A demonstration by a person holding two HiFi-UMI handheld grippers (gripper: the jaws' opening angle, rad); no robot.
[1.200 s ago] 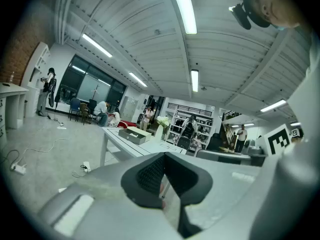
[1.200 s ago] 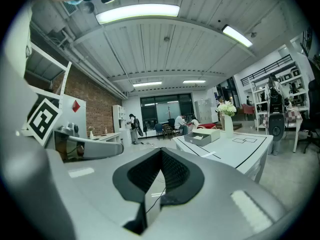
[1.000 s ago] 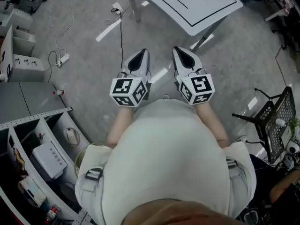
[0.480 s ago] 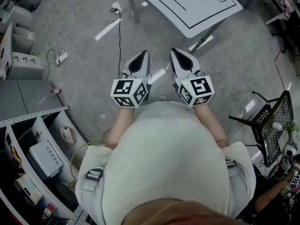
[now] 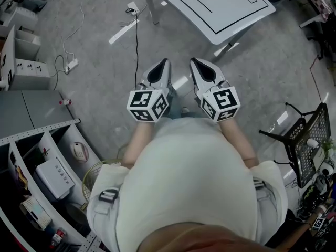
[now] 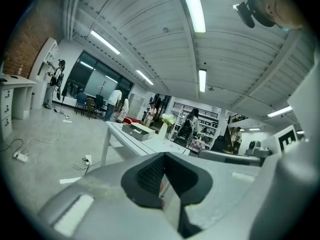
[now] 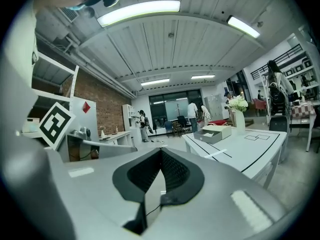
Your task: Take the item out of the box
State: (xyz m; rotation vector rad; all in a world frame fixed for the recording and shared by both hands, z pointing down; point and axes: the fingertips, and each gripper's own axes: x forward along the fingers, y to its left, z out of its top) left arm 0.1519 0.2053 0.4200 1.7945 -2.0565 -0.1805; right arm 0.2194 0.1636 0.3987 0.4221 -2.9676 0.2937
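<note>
With the left gripper (image 5: pixel 164 66) and right gripper (image 5: pixel 197 64) both pressed together and empty at centre frame, we should walk to the white table (image 5: pixel 210 9) at top, then spread the jaws over the box (image 7: pixel 215 133) at right-middle, its contents unseen.

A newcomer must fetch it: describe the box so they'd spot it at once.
Look to the white table marked with black lines. At its far end, beside a vase of white flowers, sits the box. It is low and open-topped; the vase is tall.
</note>
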